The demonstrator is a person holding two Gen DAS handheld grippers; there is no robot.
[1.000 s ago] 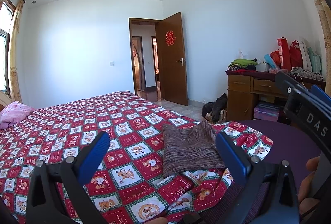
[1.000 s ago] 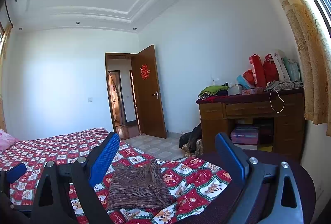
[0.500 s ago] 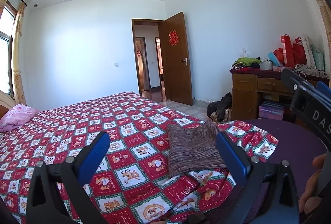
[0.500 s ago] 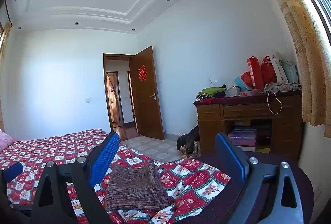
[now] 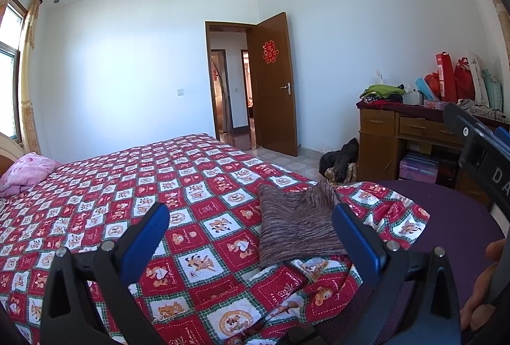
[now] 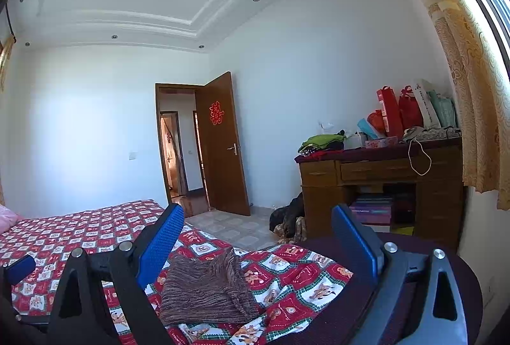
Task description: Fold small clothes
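A folded brown striped knit garment [image 5: 295, 230] lies flat on the red checked bedspread [image 5: 159, 185] near the bed's near corner. It also shows in the right wrist view [image 6: 204, 290]. My left gripper [image 5: 250, 230] is open and empty, raised above the bed, its blue pads either side of the garment in view. My right gripper [image 6: 256, 233] is open and empty, held above the bed corner. The right gripper's body [image 5: 478, 150] shows at the right edge of the left wrist view.
A dark purple round surface [image 5: 452, 217] lies under the bedspread's corner. A wooden desk [image 6: 379, 185] with bags and clothes stands against the right wall. Dark clothes [image 6: 290, 220] lie on the floor. A pink pillow [image 5: 25, 172] sits far left. The door [image 5: 274, 83] stands open.
Both grippers have risen and tilted up slightly, so the garment and bed sit a little lower in view. The garment has not moved. Both stay open.
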